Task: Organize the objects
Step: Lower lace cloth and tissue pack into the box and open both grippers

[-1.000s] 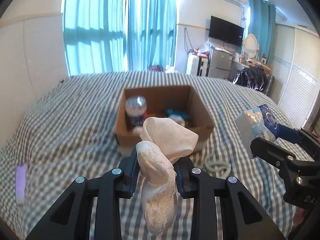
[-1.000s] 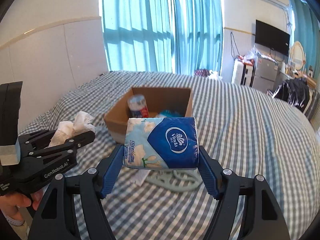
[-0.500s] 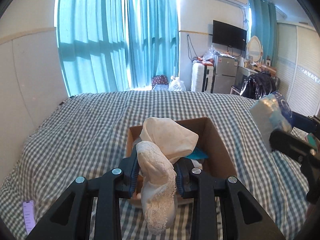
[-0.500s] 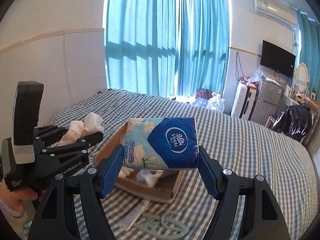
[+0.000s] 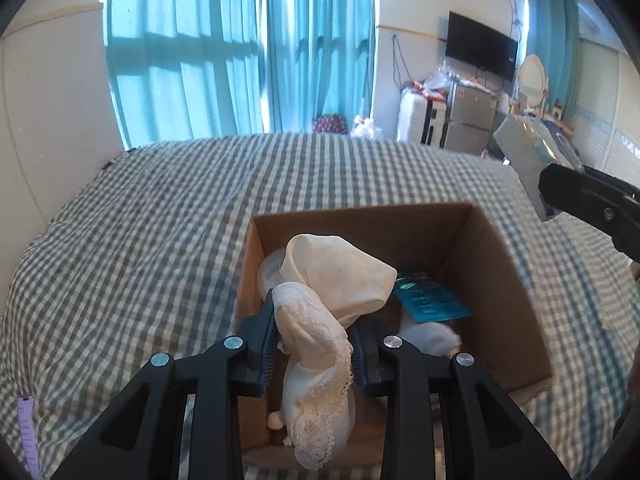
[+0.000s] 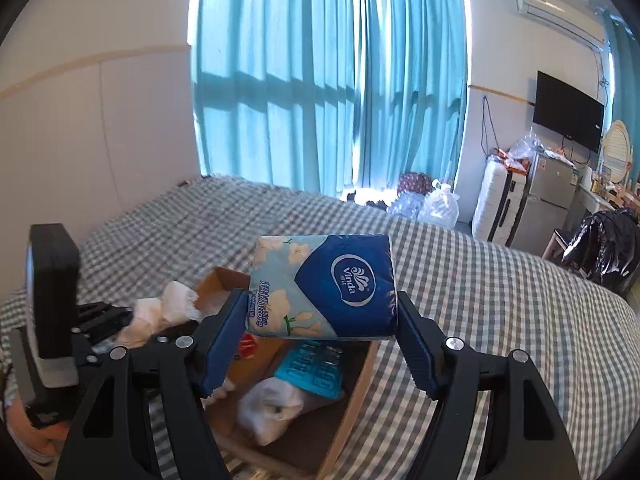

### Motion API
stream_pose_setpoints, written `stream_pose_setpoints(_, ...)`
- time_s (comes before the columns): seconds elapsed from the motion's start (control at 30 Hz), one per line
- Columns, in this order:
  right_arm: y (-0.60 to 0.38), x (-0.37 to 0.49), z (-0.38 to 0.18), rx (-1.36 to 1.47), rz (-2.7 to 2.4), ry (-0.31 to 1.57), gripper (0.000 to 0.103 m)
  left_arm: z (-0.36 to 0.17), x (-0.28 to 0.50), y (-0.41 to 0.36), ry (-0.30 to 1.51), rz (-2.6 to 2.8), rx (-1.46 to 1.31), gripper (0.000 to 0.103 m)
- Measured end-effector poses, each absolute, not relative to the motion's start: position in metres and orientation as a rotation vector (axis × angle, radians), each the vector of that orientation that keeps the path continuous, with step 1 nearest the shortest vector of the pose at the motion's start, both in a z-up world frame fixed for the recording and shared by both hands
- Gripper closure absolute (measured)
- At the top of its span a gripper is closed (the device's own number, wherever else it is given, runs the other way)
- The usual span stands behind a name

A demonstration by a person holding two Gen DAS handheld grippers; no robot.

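Grip, left (image 5: 314,354): your fingers are closed on a cream lace cloth (image 5: 320,344), pinched at its middle, with a loose tail hanging below the pads and a puffed fold above. It hangs over the near left part of the box (image 5: 496,280).

Grip, right (image 6: 320,336): your fingers are clamped wide on the ends of a tissue pack (image 6: 324,286), held level above the box's far side.

Box contents: teal packet (image 5: 430,298), white bundle (image 6: 276,404), a pale lidded item half hidden behind the cloth. Box sits on the checked bed (image 5: 140,240).

Risks, as judged:
- The cloth's tail may catch on the near wall or snag on a pad when you let go, and drape outside.
- The pack is soft; it may slip or tilt, landing on the rim.
- Both grippers crowd one opening; lowering together invites a knock.
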State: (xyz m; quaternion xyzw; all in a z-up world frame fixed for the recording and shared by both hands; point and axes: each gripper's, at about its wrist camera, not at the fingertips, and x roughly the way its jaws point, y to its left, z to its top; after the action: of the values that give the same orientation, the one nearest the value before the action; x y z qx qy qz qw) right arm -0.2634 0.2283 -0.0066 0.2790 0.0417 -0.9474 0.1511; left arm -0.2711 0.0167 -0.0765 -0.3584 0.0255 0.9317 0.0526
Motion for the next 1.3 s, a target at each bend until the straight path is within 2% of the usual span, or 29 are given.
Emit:
stream_pose_setpoints(0.2,0.237,-0.290,-0.046,0.900,-2.699,0.070,0.032,-0.096,-0.285,0.022,0.108,2.802,-1.122,0.071)
stream_pose_setpoints(0.47,0.238,-0.295,-0.064,0.972,-2.687,0.040,0.030,-0.118,-0.284,0.024,0.175,2.777,-1.178,0.069)
stream_pose_setpoints(0.5,0.239,-0.294,-0.062,0.969,-2.692,0.033,0.027,-0.118,-0.284,0.025,0.181,2.776,-1.178,0.062)
stream_pose_setpoints(0.53,0.240,-0.292,-0.060,0.960,-2.699,0.030,0.023,-0.117,-0.282,0.025,0.187,2.781,-1.179,0.049)
stream_pose_setpoints(0.57,0.240,-0.288,-0.057,0.947,-2.708,0.030,0.013,-0.115,-0.278,0.026,0.181,2.794,-1.170,0.045)
stream_pose_setpoints(0.6,0.243,-0.281,-0.052,0.921,-2.723,0.025,0.009,-0.112,-0.277,0.026,0.168,2.798,-1.162,0.037)
stream_pose_setpoints(0.7,0.256,-0.262,-0.037,0.887,-2.745,-0.013,0.008,-0.102,-0.266,0.028,0.118,2.794,-1.146,0.021)
stream_pose_setpoints(0.8,0.270,-0.240,-0.018,0.850,-2.781,-0.033,0.003,-0.087,-0.252,0.032,0.117,2.810,-1.123,0.019)
stream_pose_setpoints(0.93,0.287,-0.203,0.006,0.798,-2.816,-0.016,0.000,-0.060,-0.225,0.036,0.118,2.858,-1.050,0.003)
stream_pose_setpoints(1.3,0.312,-0.111,0.032,0.772,-2.852,0.095,0.000,-0.025,-0.156,0.044,0.146,2.893,-0.956,0.000)
